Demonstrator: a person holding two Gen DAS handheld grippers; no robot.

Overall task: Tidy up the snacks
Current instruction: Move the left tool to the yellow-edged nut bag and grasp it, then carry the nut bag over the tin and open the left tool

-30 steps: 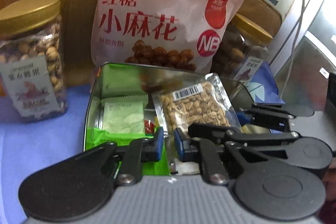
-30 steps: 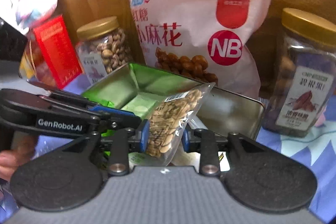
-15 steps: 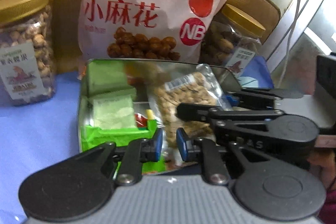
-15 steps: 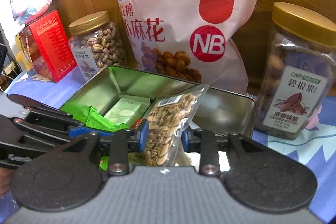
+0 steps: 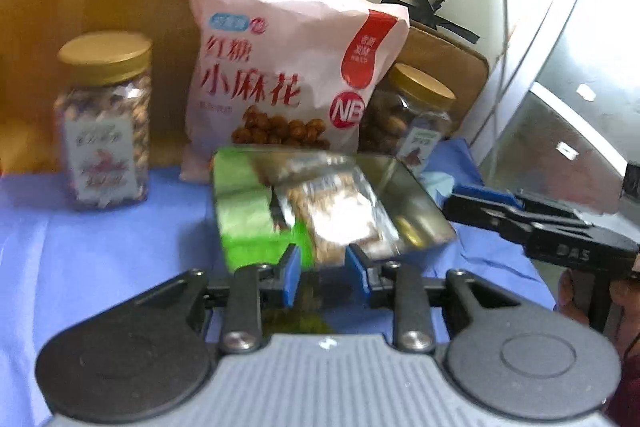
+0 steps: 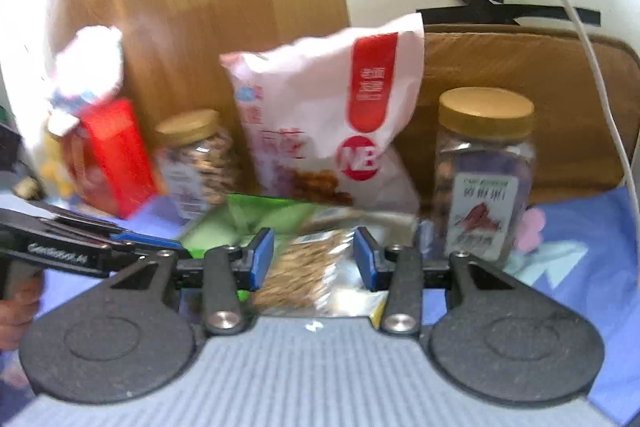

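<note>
A metal tin (image 5: pixel 420 211) stands open on the blue cloth. A clear peanut packet (image 5: pixel 340 215) lies in it beside green packets (image 5: pixel 244 215). My left gripper (image 5: pixel 322 275) is open and empty, just short of the tin's near edge. My right gripper (image 6: pixel 314 263) is open, pulled back above the near end of the peanut packet (image 6: pixel 304 267), not gripping it. The right gripper's fingers (image 5: pixel 484 207) show at the tin's right side in the left wrist view. Both views are blurred.
Behind the tin lean a big pink snack bag (image 5: pixel 288 87) and two gold-lidded nut jars, one at its left (image 5: pixel 106 123) and one at its right (image 5: pixel 412 119). A red box (image 6: pixel 112 155) stands at far left. A wooden board and a wall with a cable stand at the back.
My right gripper has opened and let go of the peanut packet, which now lies in the tin. Both grippers have drawn back from the tin, and the left one has opened wider.
</note>
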